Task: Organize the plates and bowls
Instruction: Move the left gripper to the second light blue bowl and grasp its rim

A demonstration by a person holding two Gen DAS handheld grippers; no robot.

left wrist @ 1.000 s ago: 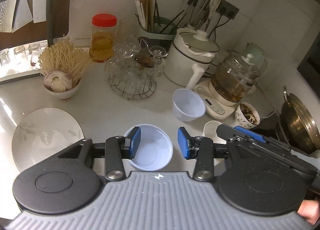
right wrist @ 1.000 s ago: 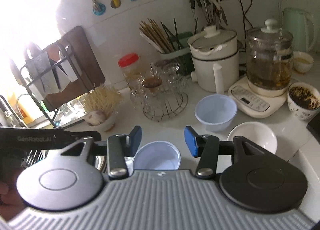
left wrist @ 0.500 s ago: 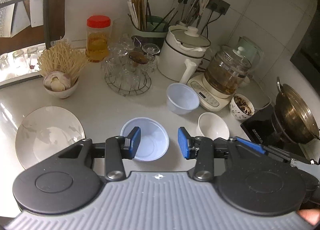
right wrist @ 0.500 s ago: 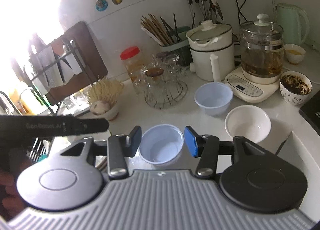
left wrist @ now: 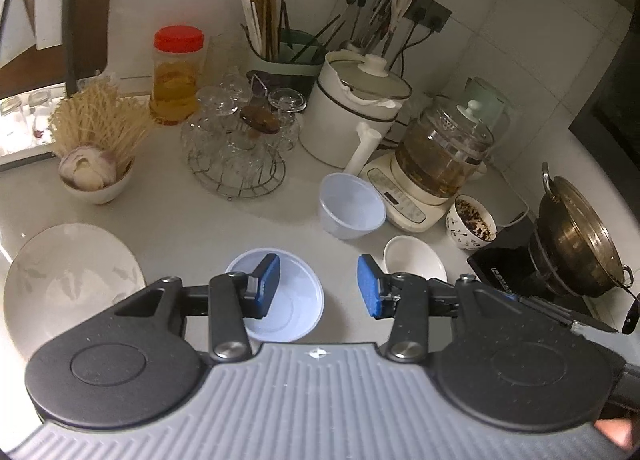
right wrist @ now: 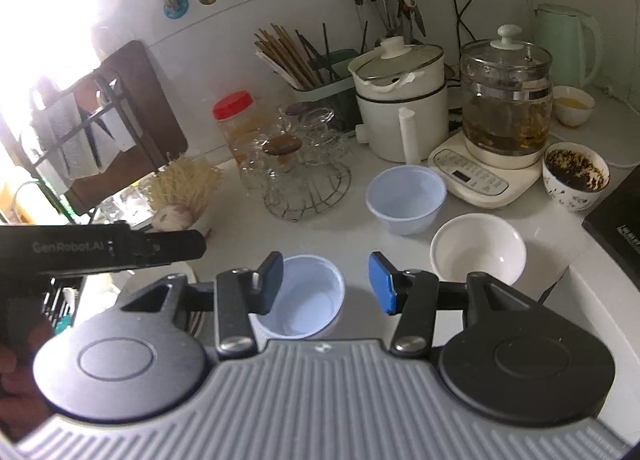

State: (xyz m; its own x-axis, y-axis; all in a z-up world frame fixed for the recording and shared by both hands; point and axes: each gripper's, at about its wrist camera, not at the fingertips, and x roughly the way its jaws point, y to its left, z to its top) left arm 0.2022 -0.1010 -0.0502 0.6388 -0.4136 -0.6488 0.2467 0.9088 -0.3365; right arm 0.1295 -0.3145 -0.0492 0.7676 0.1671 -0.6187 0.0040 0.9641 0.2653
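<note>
A pale blue plastic bowl (left wrist: 292, 300) sits on the white counter under my open, empty left gripper (left wrist: 318, 286); it also shows in the right wrist view (right wrist: 308, 300) below my open, empty right gripper (right wrist: 326, 282). A second pale blue bowl (left wrist: 352, 206) (right wrist: 406, 198) stands further back by the kettle base. A small white ceramic bowl (left wrist: 414, 260) (right wrist: 478, 250) sits to the right. A large white plate (left wrist: 68, 280) lies at the left, mostly hidden in the right wrist view.
A bowl of garlic and noodles (left wrist: 94, 172), a red-lidded jar (left wrist: 176, 76), a wire rack of glasses (left wrist: 240, 144), a white cooker (left wrist: 356, 112), a glass kettle (left wrist: 444, 156), a patterned bowl of dregs (left wrist: 472, 222) and a wok (left wrist: 580, 240) crowd the counter. The counter edge (right wrist: 592, 300) runs at right.
Both grippers have pulled back and risen a little above the counter, so the bowls look smaller and more of the counter shows. Jaws stay open. No object has moved.
</note>
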